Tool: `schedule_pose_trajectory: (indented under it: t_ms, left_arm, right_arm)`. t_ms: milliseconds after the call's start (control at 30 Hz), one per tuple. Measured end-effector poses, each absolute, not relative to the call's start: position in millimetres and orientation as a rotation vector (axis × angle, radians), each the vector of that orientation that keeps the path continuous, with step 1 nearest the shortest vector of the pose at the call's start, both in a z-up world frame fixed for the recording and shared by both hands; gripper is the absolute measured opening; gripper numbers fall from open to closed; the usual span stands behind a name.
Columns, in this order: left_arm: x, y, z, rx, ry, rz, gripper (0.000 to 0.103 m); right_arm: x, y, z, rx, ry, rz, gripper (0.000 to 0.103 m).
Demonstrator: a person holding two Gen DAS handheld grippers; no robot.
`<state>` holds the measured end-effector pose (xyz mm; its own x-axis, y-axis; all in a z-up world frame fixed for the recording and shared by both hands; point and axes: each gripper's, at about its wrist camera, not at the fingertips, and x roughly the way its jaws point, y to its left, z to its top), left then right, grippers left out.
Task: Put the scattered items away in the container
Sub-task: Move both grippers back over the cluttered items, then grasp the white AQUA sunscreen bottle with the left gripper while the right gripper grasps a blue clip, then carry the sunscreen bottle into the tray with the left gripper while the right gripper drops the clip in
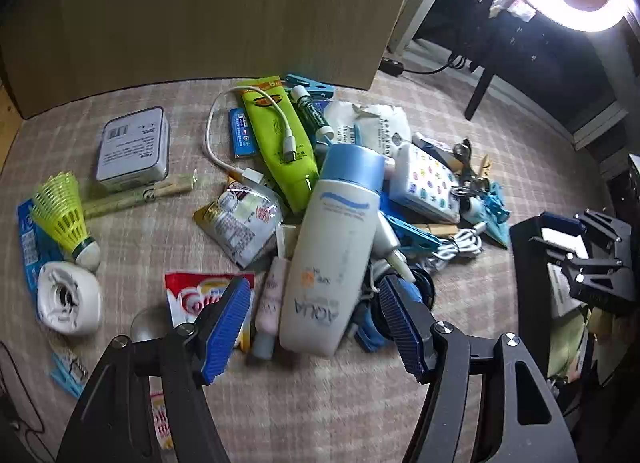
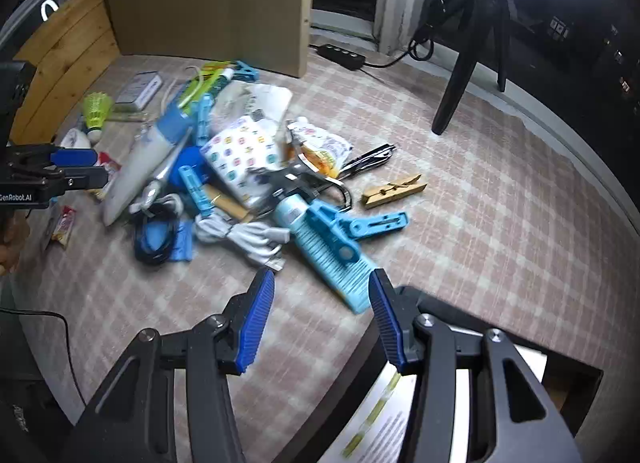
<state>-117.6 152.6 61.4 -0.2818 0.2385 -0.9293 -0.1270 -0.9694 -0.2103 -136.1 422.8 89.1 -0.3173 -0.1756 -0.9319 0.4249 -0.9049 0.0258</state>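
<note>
right gripper [image 2: 322, 317] gapes above light blue tube [image 2: 332, 259]

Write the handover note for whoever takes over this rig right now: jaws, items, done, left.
Left gripper: jaws open, empty, above the base of the white AQUA bottle.
Right gripper: jaws open, empty, just short of the light blue tube.
Items: everything is piled on the checked cloth; shuttlecock, tin and wooden clothespin lie apart from the pile.
Done: nothing gripped yet.
Left: all items. The container is not clearly in view.
</note>
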Motion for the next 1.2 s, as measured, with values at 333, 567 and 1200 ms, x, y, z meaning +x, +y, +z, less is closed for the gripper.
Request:
schedule_pose_trajectory:
  t_ms: [333, 567, 1200]
  left_arm:
    - [-134, 167, 46, -1.747, -0.087, 2.282, 0.064]
    - [-145, 169, 34, -1.781, -0.085, 2.256, 0.059]
    - [-122, 161, 62, -1.711, -0.179, 2.312, 0.045]
  right_arm:
    - [-165, 417, 70, 1.564, 0.344, -2.198, 0.039]
    - [-174, 411, 54, 1.597, 0.312, -2.160, 0.036]
    - [-142, 420, 75, 1.535, 0.062, -2.209, 0.007]
